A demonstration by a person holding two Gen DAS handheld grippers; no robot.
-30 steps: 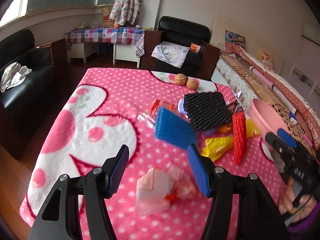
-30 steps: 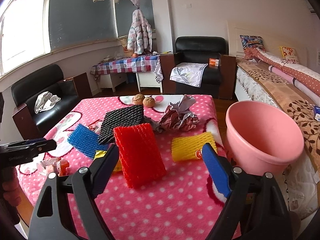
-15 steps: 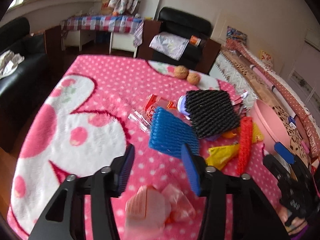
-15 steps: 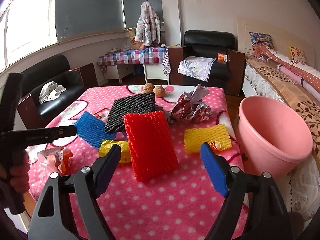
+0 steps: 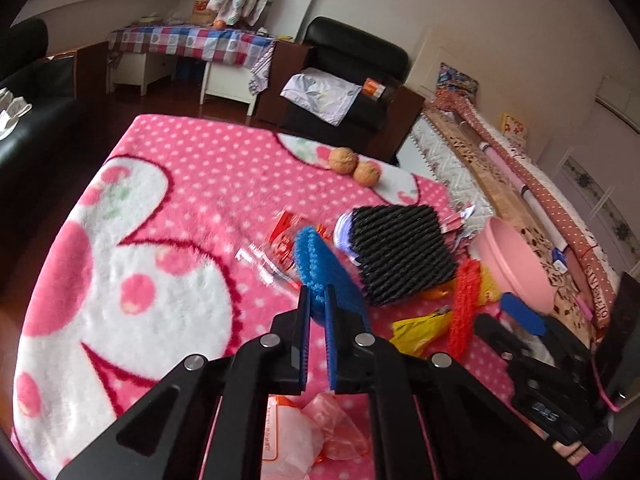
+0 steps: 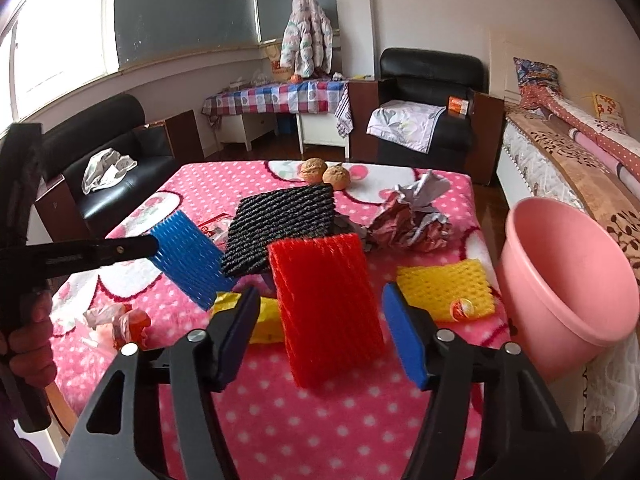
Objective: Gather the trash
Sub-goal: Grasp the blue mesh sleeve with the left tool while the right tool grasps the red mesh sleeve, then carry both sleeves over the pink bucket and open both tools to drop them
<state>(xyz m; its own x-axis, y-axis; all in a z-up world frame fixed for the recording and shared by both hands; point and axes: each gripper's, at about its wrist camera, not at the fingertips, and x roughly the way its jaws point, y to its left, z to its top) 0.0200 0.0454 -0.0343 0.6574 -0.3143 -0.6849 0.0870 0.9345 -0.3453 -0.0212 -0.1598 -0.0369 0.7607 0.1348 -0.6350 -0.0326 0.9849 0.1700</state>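
Note:
My left gripper (image 5: 316,300) is shut on the near edge of a blue foam net (image 5: 312,256), which stands tilted up off the pink dotted blanket (image 5: 180,200). The right wrist view shows the same net (image 6: 188,260) pinched at the left gripper's tip (image 6: 152,244). My right gripper (image 6: 318,300) straddles a red foam net (image 6: 324,304). Its jaws are closing, and the pads stand just clear of the net's sides. A pink basin (image 6: 568,280) sits off the blanket's right edge.
A black foam net (image 6: 284,232), a yellow foam net (image 6: 444,288), crumpled foil (image 6: 412,220), a yellow wrapper (image 6: 264,320) and two walnuts (image 6: 324,172) lie on the blanket. A clear plastic bag (image 5: 312,432) lies under my left gripper. Black armchairs and a bed surround the table.
The left gripper moved forward over the plastic bag and shut on the blue net, tipping it up on edge. The right jaws narrowed around the red net.

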